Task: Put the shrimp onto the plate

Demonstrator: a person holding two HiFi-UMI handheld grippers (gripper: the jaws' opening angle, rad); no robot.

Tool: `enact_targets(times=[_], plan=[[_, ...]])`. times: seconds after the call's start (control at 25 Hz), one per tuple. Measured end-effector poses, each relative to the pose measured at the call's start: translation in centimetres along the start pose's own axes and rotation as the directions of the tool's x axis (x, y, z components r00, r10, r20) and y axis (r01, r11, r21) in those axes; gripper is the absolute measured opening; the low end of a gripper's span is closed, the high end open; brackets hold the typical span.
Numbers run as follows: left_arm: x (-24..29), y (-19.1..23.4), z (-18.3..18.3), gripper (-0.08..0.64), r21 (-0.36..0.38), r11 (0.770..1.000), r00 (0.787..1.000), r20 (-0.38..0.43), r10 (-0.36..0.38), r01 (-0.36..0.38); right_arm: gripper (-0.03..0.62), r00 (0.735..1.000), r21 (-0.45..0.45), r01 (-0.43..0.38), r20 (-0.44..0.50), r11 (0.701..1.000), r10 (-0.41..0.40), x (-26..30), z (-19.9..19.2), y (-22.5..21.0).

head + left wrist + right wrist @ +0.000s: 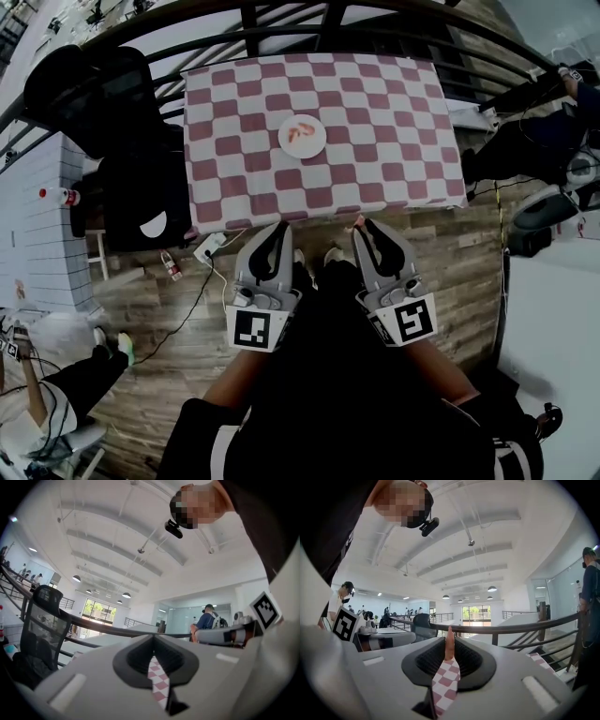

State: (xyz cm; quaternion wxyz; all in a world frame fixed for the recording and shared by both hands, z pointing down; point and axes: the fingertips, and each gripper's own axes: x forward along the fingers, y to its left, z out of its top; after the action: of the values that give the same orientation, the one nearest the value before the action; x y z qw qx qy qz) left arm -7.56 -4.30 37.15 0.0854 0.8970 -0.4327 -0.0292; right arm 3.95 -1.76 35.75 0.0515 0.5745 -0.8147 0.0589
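Note:
A white plate [317,148] lies mid-table on the red-and-white checked cloth [375,122], with orange-pink shrimp [300,131] on it. Both grippers hang side by side short of the table's near edge, over the wood floor. My right gripper [361,225] [449,639] is shut on one shrimp [449,645], whose pink tip [357,223] sticks out past the jaws. My left gripper [281,228] [153,644] is shut with nothing in it; only a sliver of checked cloth shows through its slit.
A black office chair [103,89] stands left of the table and a dark curved railing [309,23] runs behind it. On the floor lie a white power strip [208,247] and cables. People sit at the right [562,122] and lower left [56,375].

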Motion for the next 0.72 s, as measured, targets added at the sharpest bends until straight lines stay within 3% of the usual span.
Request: enact_targets(times=[0.2,0.4,0.6,0.72], plan=[[0.3,-0.5,0.2,0.006,-0.058,0.998,1.000,0.014,0.010,-0.009,0.060,1.000,0.031,-0.017,-0.003,0.999,0.017,0.0,0.3,-0.6],[0.9,-1.4,-0.7,0.006,-0.037,0.999,0.999,-0.042,0.028,-0.030,0.060,0.998,0.046,-0.054,-0.037,0.997,0.056,1.3,-0.4,-1.5],[1.9,-1.1,-0.6,0.006,-0.052,0.994,0.995,0.003,0.099,-0.099,0.060,0.990,0.047,-0.135,-0.041,0.990,0.137,3.4,-0.3,-2.1],[2.3,-1.2,-1.2,0.006,-0.074,0.987,0.990,-0.032,0.140,-0.142,0.060,0.983,0.040,-0.169,-0.069,0.985,0.171,5.1,-1.0,-2.7]])
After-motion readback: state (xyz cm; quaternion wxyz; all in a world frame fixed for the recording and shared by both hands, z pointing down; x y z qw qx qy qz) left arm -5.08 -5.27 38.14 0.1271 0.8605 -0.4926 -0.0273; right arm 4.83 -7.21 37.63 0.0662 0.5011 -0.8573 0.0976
